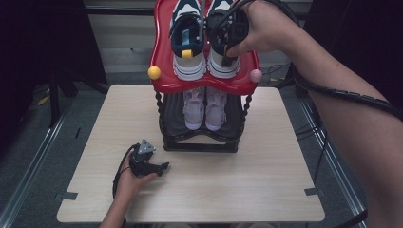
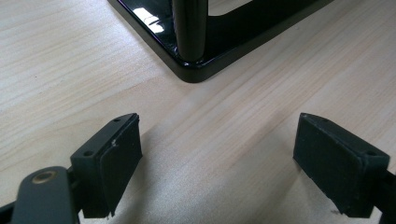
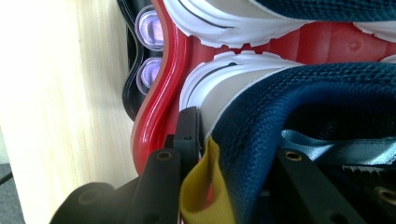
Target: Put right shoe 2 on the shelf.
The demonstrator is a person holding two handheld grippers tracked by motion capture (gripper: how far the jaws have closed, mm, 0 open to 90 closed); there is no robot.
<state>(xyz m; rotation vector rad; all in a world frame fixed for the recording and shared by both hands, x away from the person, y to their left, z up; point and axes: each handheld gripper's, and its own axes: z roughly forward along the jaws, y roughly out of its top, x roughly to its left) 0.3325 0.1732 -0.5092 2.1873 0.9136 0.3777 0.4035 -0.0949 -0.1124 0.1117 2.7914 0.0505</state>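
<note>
**Right gripper pinches a sneaker heel on the red shelf**

Nearest, the left gripper (image 1: 151, 165) rests on the pale wooden table (image 1: 266, 185), jaws spread with nothing between them. Beyond stands the black 2-tier shoe rack (image 1: 199, 142), pale pink sneakers (image 1: 205, 108) on its lower level. On the glossy red top tray (image 1: 164, 83), the right gripper (image 1: 230, 40) is pinching the navy-and-white sneaker (image 3: 261, 121) at its heel collar (beside the yellow pull tab (image 3: 205, 186)).

Rack (image 1: 199, 142): on the table (image 1: 266, 190), at its far middle.
Top shelf (image 1: 204, 85): holds the left sneaker (image 1: 187, 42) and right sneaker (image 1: 222, 64), side by side.
Lower shelf: a second pair (image 1: 205, 108), beneath.
Left gripper (image 1: 164, 167): near left, just before the rack.
Right gripper (image 1: 230, 38): at the right sneaker's heel.
</note>
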